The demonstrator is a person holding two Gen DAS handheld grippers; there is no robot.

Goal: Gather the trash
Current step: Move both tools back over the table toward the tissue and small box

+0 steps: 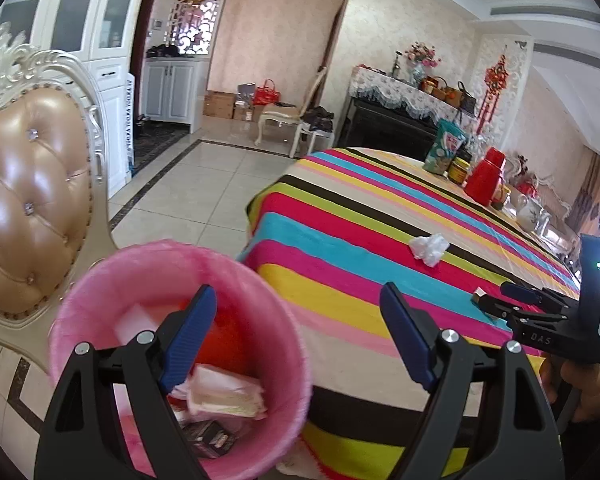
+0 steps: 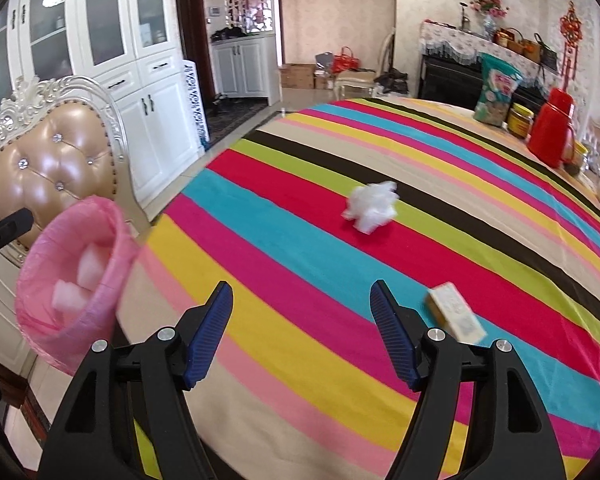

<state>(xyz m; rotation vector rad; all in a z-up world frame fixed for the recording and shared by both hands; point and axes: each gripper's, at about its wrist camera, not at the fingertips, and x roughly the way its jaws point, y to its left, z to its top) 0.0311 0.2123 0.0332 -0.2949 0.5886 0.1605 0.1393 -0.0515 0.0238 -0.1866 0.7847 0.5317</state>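
Observation:
A crumpled white tissue [image 2: 370,206] [image 1: 429,248] lies on the striped tablecloth [image 2: 300,240], ahead of both grippers. A small pale box [image 2: 456,316] lies just to the right of my right gripper [image 2: 302,320], which hovers open over the cloth with nothing between its fingers. Beyond the table's left edge stands a pink-lined bin [image 1: 100,300] [image 2: 112,248] holding wrappers, white scraps and a dark box. My left gripper [image 1: 300,320] is open and empty, its left finger over the bin's mouth. In the left wrist view my right gripper [image 1: 496,298] shows at the far right.
A padded cream chair [image 1: 32,200] stands behind the bin. A green bag [image 2: 496,92], a yellow-lidded jar [image 2: 520,120] and a red thermos [image 2: 552,132] stand at the table's far right. White cabinets [image 2: 148,80] line the left wall over tiled floor.

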